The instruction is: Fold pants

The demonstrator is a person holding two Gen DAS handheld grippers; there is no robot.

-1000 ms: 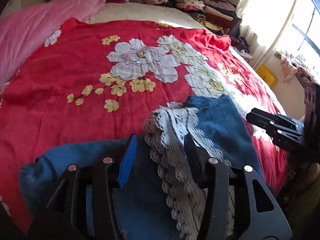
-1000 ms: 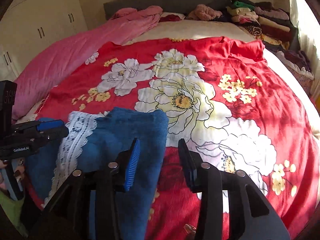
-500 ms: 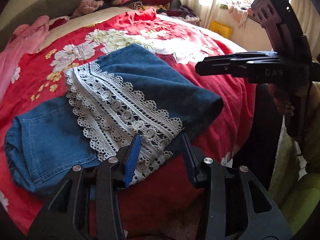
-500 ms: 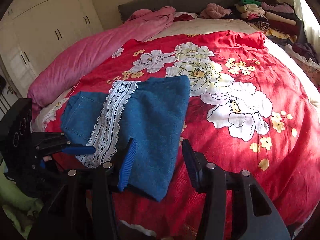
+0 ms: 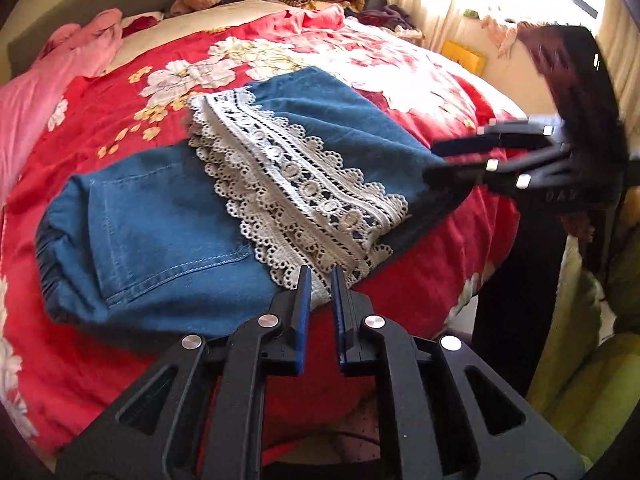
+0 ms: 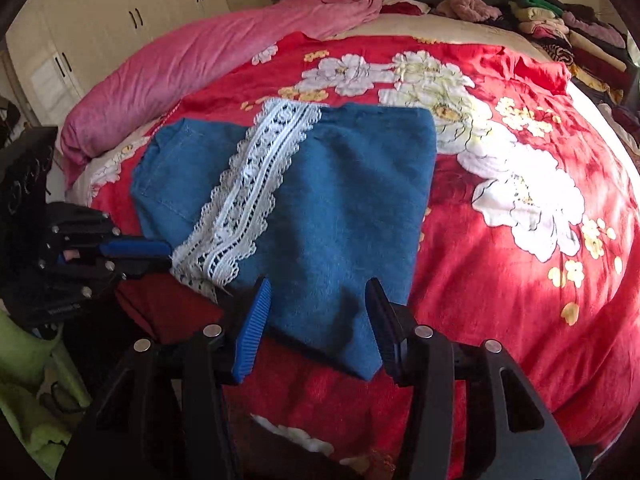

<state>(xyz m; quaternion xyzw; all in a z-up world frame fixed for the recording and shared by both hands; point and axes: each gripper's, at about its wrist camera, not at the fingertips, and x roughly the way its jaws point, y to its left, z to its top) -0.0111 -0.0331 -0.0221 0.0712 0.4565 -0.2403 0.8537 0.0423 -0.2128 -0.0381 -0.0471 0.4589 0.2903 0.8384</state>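
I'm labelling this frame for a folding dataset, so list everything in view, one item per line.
pants: one, blue denim, folded on the bedspread near the bed's edge
lace: one white band, across the pants
bedspread: one, red with white and yellow flowers, covering the bed
blanket: one, pink, rolled along the far side
clothes pile: one, mixed colours, by the headboard
wardrobe: one, cream, behind the bed
left tongs: black, blue pads, nearly shut at the lace edge
right tongs: black, blue pads, open over the pants
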